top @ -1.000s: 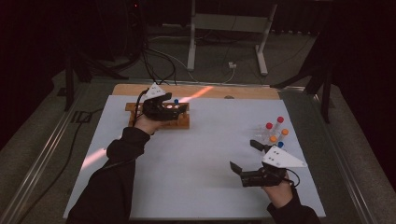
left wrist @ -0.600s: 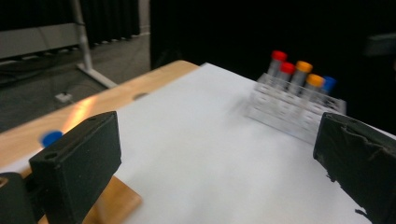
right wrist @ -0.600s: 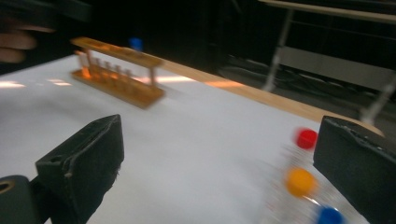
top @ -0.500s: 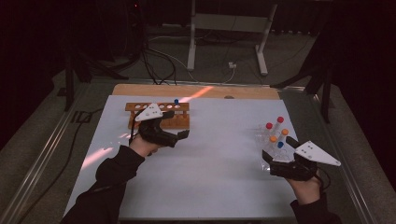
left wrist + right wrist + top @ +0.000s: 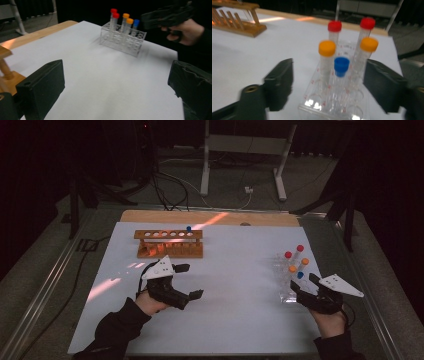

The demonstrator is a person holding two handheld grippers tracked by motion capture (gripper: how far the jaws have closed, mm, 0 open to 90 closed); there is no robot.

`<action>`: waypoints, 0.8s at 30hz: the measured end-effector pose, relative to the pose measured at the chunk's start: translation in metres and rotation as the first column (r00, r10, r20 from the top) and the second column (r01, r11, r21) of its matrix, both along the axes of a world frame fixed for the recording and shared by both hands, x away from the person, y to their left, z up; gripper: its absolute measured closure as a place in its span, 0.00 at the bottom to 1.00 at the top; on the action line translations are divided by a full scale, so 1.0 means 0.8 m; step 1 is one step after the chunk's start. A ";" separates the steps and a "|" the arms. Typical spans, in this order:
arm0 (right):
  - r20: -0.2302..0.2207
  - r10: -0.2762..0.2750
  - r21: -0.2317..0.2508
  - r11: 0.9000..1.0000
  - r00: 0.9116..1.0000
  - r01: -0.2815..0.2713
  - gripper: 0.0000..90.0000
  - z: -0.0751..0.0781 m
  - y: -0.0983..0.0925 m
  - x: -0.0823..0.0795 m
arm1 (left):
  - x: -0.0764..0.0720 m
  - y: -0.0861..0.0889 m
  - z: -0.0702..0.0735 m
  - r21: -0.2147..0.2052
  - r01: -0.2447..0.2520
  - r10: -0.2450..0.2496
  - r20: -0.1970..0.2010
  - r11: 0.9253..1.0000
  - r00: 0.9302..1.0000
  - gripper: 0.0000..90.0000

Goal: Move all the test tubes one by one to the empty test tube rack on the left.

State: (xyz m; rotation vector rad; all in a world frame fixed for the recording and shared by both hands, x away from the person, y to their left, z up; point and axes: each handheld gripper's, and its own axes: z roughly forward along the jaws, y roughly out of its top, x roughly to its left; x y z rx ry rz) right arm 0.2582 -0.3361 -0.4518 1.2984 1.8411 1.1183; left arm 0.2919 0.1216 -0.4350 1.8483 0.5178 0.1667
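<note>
The right claw point(image 5: 303, 290) is hovering just short of the clear rack point(image 5: 337, 105), its jaws narrowing from wide but touching nothing yet. The blue-capped tube point(image 5: 341, 66) is standing between them at the near end of the rack, so it looks like the one being lined up for a pinch. The jaws are closing in ahead of contact probably because the tubes are packed tightly: the two orange-capped tubes point(image 5: 327, 48) are rising just beyond the blue one, and the two red-capped tubes point(image 5: 334, 26) are standing farther back, leaving little room for a broad grip.

The left claw point(image 5: 190, 281) is hanging wide and empty over bare desk point(image 5: 240, 270), pointing across toward the clear rack, well apart from it. Behind and beside it, the wooden rack point(image 5: 170, 245) is sitting with one blue-capped tube point(image 5: 188, 228) upright at its end hole and the other holes open, seemingly waiting for more tubes. That empty left claw is likely keeping clear so the right one can lift freely.
</note>
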 end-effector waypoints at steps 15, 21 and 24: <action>-0.083 -0.023 -0.044 0.999 0.996 0.020 0.77 -0.023 -0.004 0.021 | -0.013 -0.002 -0.016 0.020 0.011 -0.011 0.000 1.000 1.000 0.02; -0.093 -0.034 -0.053 0.998 0.995 0.029 0.85 -0.024 -0.003 0.023 | -0.012 0.000 -0.017 0.016 0.002 -0.002 -0.002 1.000 1.000 0.02; -0.091 -0.034 -0.050 0.998 0.995 0.030 0.85 -0.022 -0.004 0.022 | -0.011 0.001 -0.018 0.017 0.003 -0.003 -0.004 1.000 1.000 0.02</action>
